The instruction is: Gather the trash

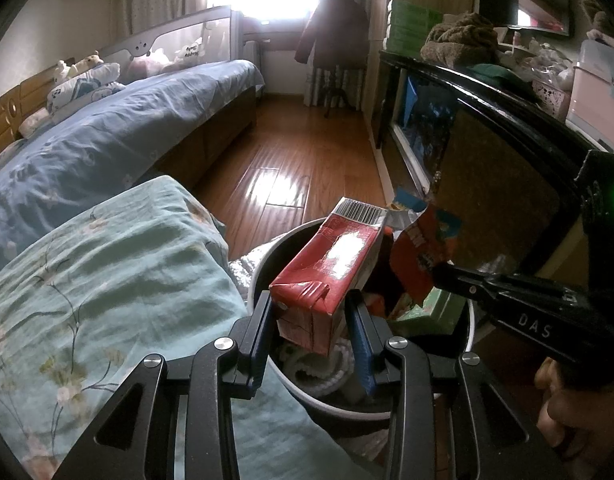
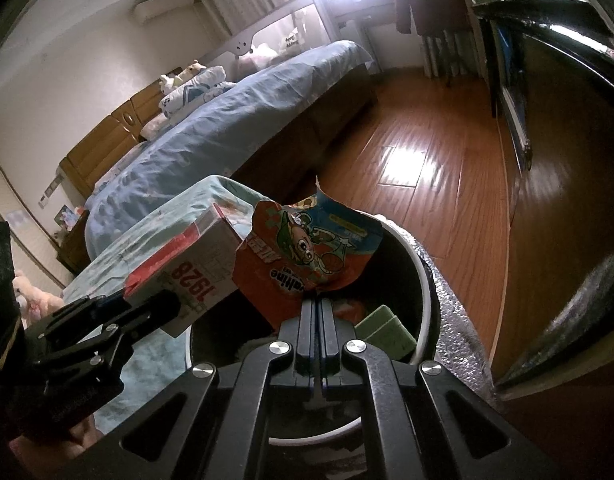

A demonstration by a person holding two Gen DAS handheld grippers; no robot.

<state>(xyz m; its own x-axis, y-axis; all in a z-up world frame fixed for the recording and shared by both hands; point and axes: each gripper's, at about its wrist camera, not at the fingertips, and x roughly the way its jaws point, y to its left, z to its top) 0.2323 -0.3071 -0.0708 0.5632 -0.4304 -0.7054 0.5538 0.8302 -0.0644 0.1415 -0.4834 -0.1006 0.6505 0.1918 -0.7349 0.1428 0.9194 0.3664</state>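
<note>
Above bin (image 1: 263, 276), left gripper (image 1: 313, 322) holds carton (image 1: 327, 264) tilted upward.

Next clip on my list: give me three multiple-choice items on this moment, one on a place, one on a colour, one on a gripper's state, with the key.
1. The left gripper holds the carton:
A. over the bin
B. over the bed
C. on the floor

2. The carton's main colour:
A. blue
B. red
C. yellow

3. The right gripper is:
A. wide open, empty
B. out of view
C. shut on the snack wrapper

Key:
1 A, the bin's mouth lies right beneath the carton.
2 B, its broad faces are red.
3 C, the closed fingers pinch the wrapper's lower edge.
</note>
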